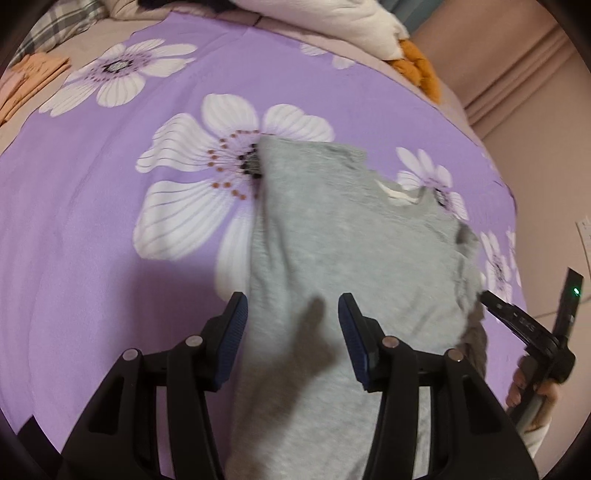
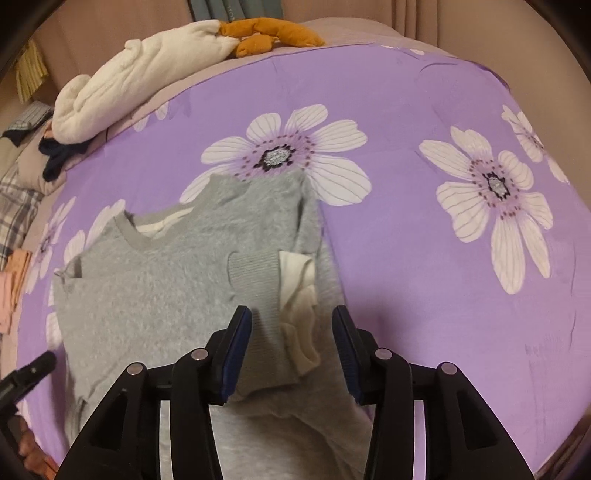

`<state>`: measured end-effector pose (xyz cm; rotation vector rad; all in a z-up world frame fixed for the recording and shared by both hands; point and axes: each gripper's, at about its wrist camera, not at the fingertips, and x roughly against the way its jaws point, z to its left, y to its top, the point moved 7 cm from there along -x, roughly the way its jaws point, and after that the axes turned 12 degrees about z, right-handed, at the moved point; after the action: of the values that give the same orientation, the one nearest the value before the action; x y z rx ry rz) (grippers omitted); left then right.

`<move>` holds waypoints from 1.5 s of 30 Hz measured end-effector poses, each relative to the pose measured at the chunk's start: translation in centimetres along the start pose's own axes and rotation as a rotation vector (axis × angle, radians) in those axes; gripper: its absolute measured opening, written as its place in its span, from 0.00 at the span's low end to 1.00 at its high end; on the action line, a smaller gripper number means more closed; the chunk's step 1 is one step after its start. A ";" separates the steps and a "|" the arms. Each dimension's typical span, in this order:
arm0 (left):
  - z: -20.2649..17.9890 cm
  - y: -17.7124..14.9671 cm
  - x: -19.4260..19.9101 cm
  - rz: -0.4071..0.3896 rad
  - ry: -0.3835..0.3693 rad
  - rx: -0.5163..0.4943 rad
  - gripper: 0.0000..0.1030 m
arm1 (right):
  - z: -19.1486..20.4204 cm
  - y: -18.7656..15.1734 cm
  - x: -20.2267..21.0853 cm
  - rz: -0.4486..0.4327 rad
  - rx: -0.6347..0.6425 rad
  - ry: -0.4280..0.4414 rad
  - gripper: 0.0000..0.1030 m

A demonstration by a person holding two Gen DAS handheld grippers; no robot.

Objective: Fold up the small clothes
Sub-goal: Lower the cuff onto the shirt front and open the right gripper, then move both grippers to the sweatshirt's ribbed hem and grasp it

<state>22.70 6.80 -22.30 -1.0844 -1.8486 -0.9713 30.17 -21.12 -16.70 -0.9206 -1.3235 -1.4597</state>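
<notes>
A small grey sweater [image 1: 354, 240] lies on the purple flowered bedsheet [image 1: 92, 221], its sleeves folded in over the body. My left gripper [image 1: 291, 314] is open just above the sweater's left side, holding nothing. In the right wrist view the sweater [image 2: 166, 266] shows its neckline at the left and a ribbed cuff with a white inner cuff [image 2: 299, 288] folded across it. My right gripper [image 2: 291, 325] is open over that cuff, empty. The right gripper also shows in the left wrist view [image 1: 524, 321] at the sweater's right edge.
A white cloth bundle [image 2: 140, 77] and an orange plush [image 2: 269, 35] lie at the far edge of the bed. Folded peach clothes [image 1: 26, 77] and a plaid fabric [image 1: 59, 26] lie at the far left. A beige curtain [image 1: 517, 66] hangs beyond the bed.
</notes>
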 end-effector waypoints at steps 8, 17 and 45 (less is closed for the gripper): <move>-1.4 -2.4 -2.5 0.071 -0.008 -0.051 0.48 | -0.8 -1.2 -1.3 0.036 -0.033 0.026 0.43; -0.5 -2.5 -4.4 0.103 0.020 -0.029 0.49 | -1.4 -1.7 -2.3 0.044 -0.039 -0.003 0.43; -1.2 -4.4 1.0 -0.001 0.009 -0.041 0.77 | -1.9 -2.9 0.5 -0.045 -0.012 -0.062 0.67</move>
<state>18.65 4.51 -21.94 -1.1024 -1.8292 -1.0171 27.32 -23.12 -17.36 -0.9562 -1.3903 -1.4851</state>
